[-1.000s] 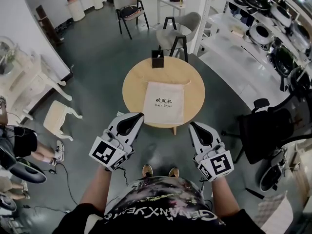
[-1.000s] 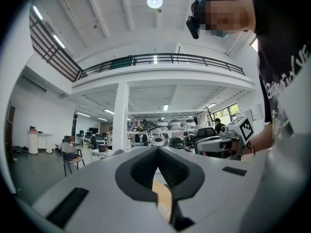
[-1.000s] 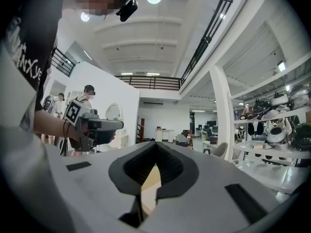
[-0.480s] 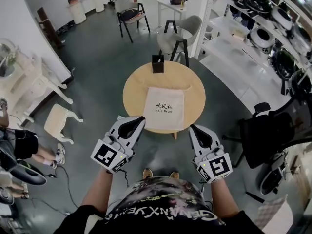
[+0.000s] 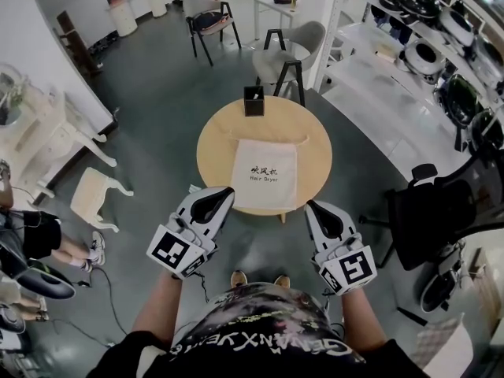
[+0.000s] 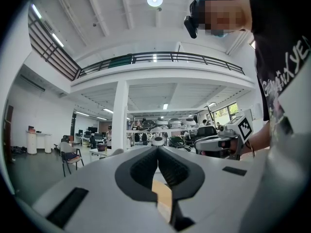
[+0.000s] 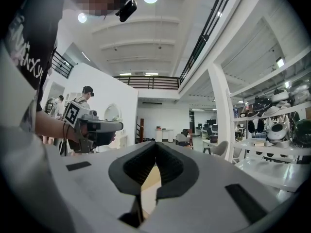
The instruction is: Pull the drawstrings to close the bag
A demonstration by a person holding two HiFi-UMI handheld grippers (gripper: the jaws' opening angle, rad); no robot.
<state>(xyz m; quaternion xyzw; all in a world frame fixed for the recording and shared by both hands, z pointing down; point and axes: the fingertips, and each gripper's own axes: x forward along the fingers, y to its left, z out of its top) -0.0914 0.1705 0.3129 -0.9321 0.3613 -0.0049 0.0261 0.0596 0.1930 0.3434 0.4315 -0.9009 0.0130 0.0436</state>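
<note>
Standing short of the round desk (image 5: 211, 144); task not yet begun, by the look. Cream bag (image 5: 252, 152) lies flat at desk centre, untouched; drawstrings yet to be gripped and pulled. Pinched together and empty: left tongs (image 5: 225, 191), right tongs (image 5: 310, 205), level, near the desk's edge. Bag print: Chinese characters over "Hair Dryer".

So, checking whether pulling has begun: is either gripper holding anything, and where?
Nothing: left gripper and right gripper are shut and empty; neither touches the bag.
</note>
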